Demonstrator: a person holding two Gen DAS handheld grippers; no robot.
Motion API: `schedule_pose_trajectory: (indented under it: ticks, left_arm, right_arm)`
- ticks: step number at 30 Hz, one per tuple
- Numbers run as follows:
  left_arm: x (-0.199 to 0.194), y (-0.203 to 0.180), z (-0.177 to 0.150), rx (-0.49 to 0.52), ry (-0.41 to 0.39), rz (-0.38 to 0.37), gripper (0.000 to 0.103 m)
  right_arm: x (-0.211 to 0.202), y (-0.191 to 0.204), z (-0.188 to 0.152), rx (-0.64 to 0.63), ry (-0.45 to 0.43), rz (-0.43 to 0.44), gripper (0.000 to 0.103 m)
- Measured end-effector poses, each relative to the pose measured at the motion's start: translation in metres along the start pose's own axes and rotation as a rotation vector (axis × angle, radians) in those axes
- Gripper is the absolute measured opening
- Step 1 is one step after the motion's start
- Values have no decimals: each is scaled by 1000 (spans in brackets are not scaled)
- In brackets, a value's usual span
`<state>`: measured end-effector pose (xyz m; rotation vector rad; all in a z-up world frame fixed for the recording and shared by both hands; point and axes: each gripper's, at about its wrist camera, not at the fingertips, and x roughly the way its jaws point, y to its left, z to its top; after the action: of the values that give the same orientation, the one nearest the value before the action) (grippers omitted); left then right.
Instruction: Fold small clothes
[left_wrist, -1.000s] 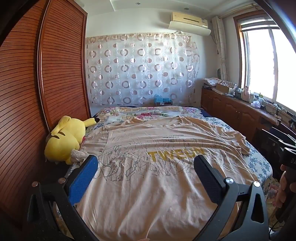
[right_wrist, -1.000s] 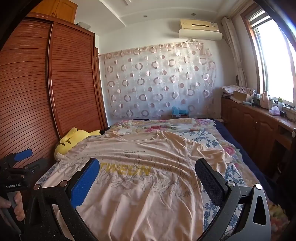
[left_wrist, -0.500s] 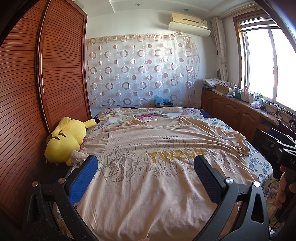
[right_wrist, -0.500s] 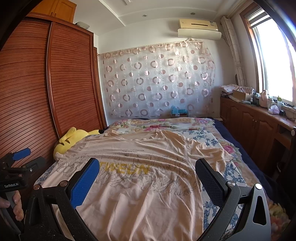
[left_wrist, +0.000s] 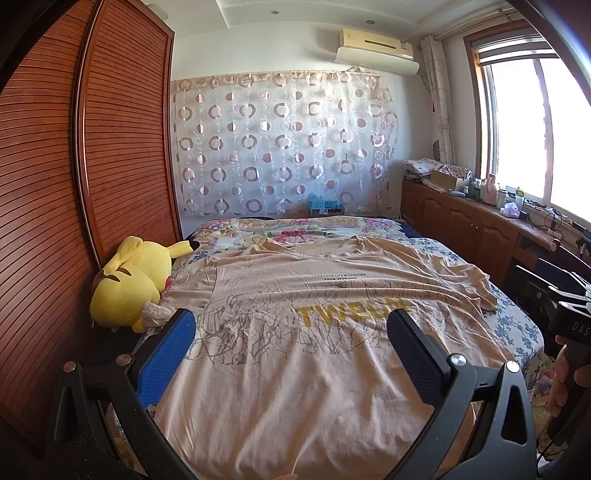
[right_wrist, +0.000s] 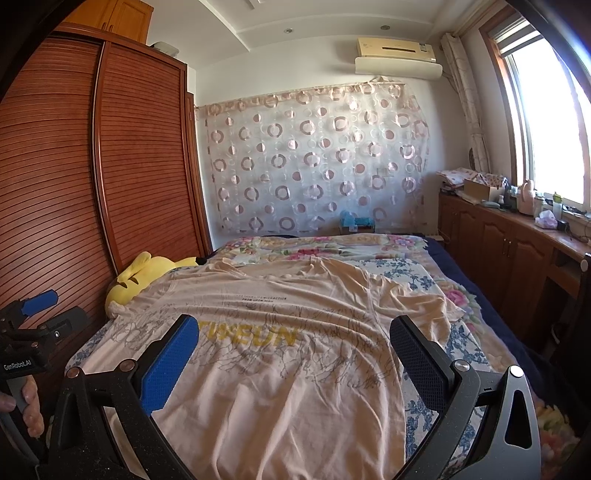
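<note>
- The left gripper (left_wrist: 290, 326) hovers over the near end of the T-shirt (left_wrist: 295, 354), jaws spread wide, gripping nothing.
- The right gripper (right_wrist: 293, 332) likewise gapes wide, empty.
- The T-shirt lies flat on the bed (right_wrist: 424, 273), beside a yellow plush (left_wrist: 129, 284).

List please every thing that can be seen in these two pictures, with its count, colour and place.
T-shirt: one, beige with yellow letters, spread flat on the bed.
Bed cover: one, floral, under the T-shirt.
Plush toy: one, yellow, at the bed's left edge beside the wardrobe, touching a sleeve.
Wardrobe: one, brown slatted doors, left wall.
Curtain: one, sheer with circles, back wall.
Air conditioner: one, cream, above the curtain.
Cabinets: one row, brown, under the window, cluttered top.
Left gripper: one, black with blue pad, open above the shirt.
Right gripper: one, same colours, open above the shirt.
</note>
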<state>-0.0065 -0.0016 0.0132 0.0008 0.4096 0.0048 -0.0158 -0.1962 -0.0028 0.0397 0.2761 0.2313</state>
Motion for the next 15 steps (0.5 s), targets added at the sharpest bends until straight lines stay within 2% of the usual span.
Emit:
schedule_pose_trajectory:
  ticks: [15]
  left_arm:
    - [0, 0, -1, 2, -2, -1, 103]
  right_arm:
    - [0, 1, 0, 0, 1, -1, 103]
